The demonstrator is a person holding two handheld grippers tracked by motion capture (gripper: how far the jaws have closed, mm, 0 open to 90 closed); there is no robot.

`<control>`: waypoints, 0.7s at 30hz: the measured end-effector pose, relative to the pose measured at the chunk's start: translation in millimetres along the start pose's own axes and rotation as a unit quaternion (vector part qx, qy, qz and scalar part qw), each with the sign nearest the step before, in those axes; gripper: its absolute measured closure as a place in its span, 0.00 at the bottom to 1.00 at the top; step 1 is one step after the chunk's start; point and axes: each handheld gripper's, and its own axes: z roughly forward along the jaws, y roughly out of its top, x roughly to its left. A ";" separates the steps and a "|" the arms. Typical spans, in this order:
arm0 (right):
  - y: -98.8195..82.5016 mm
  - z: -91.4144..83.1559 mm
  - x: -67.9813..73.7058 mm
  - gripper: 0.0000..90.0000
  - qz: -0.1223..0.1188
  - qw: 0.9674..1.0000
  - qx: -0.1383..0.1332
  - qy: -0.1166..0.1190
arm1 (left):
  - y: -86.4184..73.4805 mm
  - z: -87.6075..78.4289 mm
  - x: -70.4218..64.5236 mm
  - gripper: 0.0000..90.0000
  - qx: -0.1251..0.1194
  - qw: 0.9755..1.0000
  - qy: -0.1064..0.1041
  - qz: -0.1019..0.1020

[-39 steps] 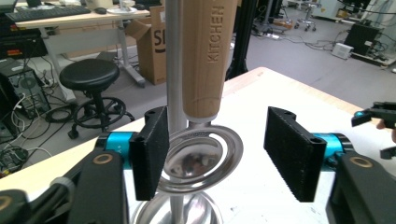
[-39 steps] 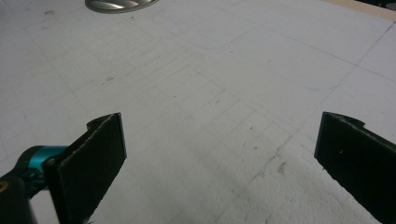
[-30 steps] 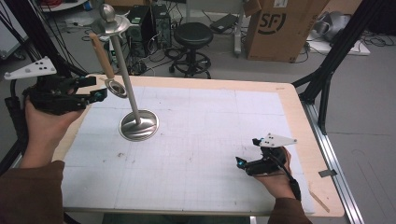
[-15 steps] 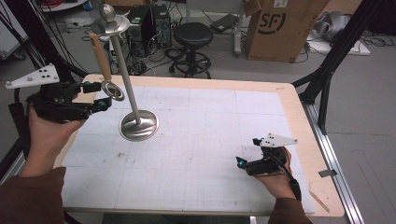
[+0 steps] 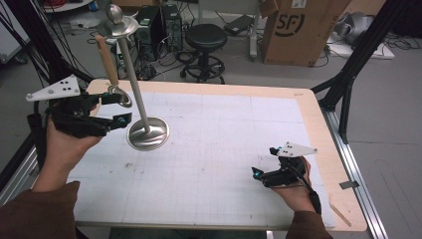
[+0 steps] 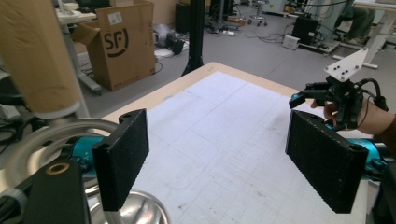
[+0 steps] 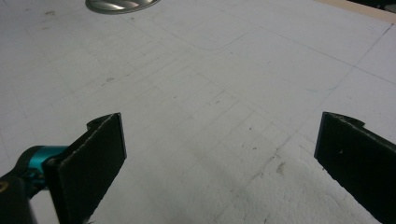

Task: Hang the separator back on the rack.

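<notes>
Ladle hangs beside left gripper, jaws just opening, level.

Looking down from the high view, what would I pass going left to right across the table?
Left gripper, its fingers open → wooden-handled utensil hanging by it → round base of the metal stand → a bare stretch of white mat → right gripper → wooden table edge.
</notes>
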 end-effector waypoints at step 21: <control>-0.2 -0.4 -0.2 0.01 0.002 1.000 0.001 0.001 | -26.7 41.5 -14.1 0.17 0.039 0.998 -0.048 0.019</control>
